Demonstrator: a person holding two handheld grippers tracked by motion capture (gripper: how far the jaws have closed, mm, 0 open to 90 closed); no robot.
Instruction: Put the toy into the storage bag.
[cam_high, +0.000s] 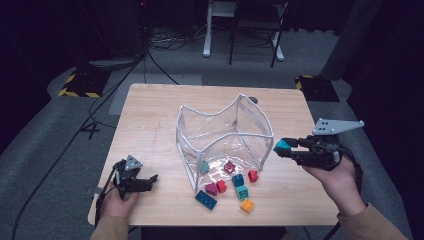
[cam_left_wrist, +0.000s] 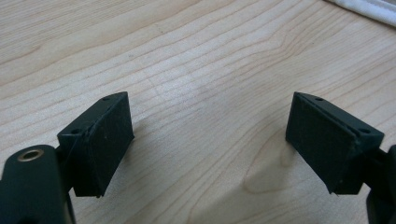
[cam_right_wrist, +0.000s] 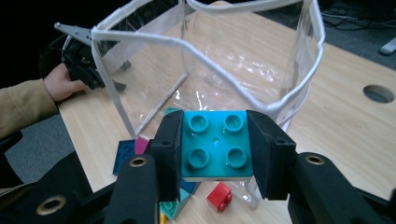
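1. Right gripper view: my right tool (cam_right_wrist: 215, 149) is squeezing a teal block (cam_right_wrist: 215, 144) between its two jaws, studs up, just in front of the clear bag (cam_right_wrist: 308, 60).
2. In the high view the same block (cam_high: 282, 147) hangs beside the bag's (cam_high: 220, 131) right wall, up near its white rim.
3. I think I am in the middle of putting blocks into the bag. This one is picked up but not yet in.
4. Next I should lift it over the rim, then let go so it drops inside.
5. My left tool (cam_high: 134, 181) is wide open and holds nothing. It sits low over the desk (cam_high: 150, 115), well to the left of the bag.
6. More loose blocks (cam_high: 226, 189) lie at the bag's near side.
7. I can read no words or labels anywhere.
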